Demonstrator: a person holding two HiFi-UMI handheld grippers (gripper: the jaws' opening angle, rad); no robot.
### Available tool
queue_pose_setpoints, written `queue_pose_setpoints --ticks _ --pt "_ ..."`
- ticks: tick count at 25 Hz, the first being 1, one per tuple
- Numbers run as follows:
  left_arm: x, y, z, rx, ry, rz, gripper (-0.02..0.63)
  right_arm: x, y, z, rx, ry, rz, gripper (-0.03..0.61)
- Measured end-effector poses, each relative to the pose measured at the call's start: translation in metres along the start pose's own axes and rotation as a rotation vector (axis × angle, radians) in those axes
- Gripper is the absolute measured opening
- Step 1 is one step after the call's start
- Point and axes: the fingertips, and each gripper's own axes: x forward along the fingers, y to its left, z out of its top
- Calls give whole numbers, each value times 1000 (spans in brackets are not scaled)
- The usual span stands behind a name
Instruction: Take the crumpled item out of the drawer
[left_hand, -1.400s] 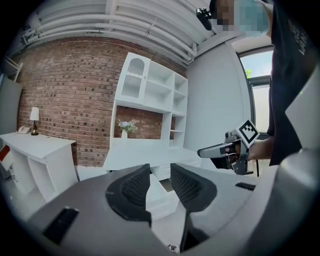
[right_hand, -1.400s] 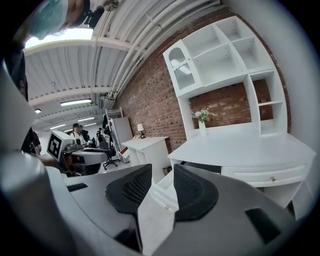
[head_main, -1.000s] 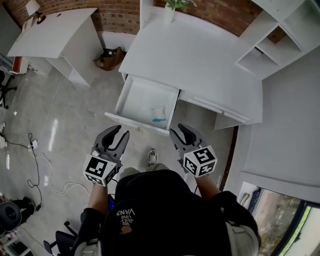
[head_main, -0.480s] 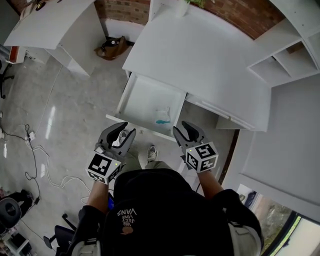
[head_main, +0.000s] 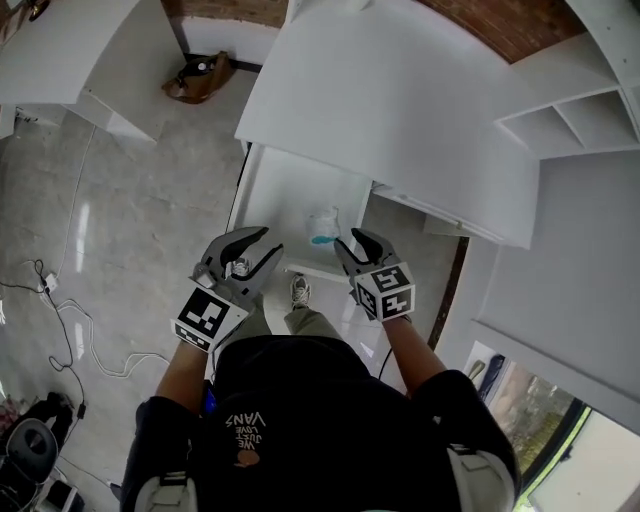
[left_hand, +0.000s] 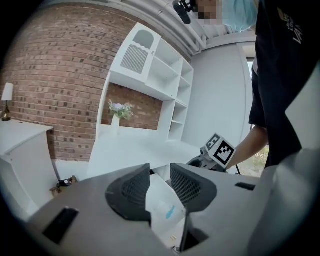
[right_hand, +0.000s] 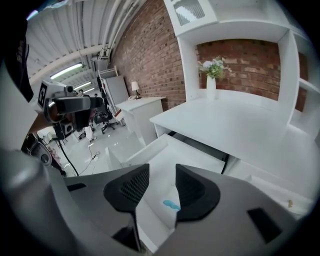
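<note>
The white desk (head_main: 400, 110) has its drawer (head_main: 272, 205) pulled out toward me. Inside, near the front right, lies the crumpled item (head_main: 321, 225), white with a blue patch. My right gripper (head_main: 350, 242) hovers just in front of it, at the drawer's front rim, open with nothing between the pads. My left gripper (head_main: 265, 243) is open and empty too, over the front rim further left. In the right gripper view the crumpled item (right_hand: 171, 204) shows below, through the gap of my right gripper (right_hand: 162, 172). It also shows as a crumpled item (left_hand: 167, 212) beyond my left gripper (left_hand: 160, 172).
A brown bag (head_main: 195, 78) sits on the floor left of the desk, beside a second white desk (head_main: 70, 60). White shelves (head_main: 570, 110) stand at the right. Cables (head_main: 60, 300) trail on the floor at left. My shoe (head_main: 299, 291) is under the drawer's front.
Both grippers have moved forward to the drawer's front rim. The right one now sits close to the crumpled item. Nothing has been picked up.
</note>
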Motion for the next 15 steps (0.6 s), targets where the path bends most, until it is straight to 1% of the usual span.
queue_pose_setpoints --ticks 6,12,15 --pt "20 15 -10 -20 8 -56 107 45 -9 -21 -139 152 50 144" --pt "31 30 -23 -46 2 -61 108 78 -2 -55 -231 300 136 149" --pt "35 35 -28 -75 -12 -61 107 91 2 -82 -278 416 196 149"
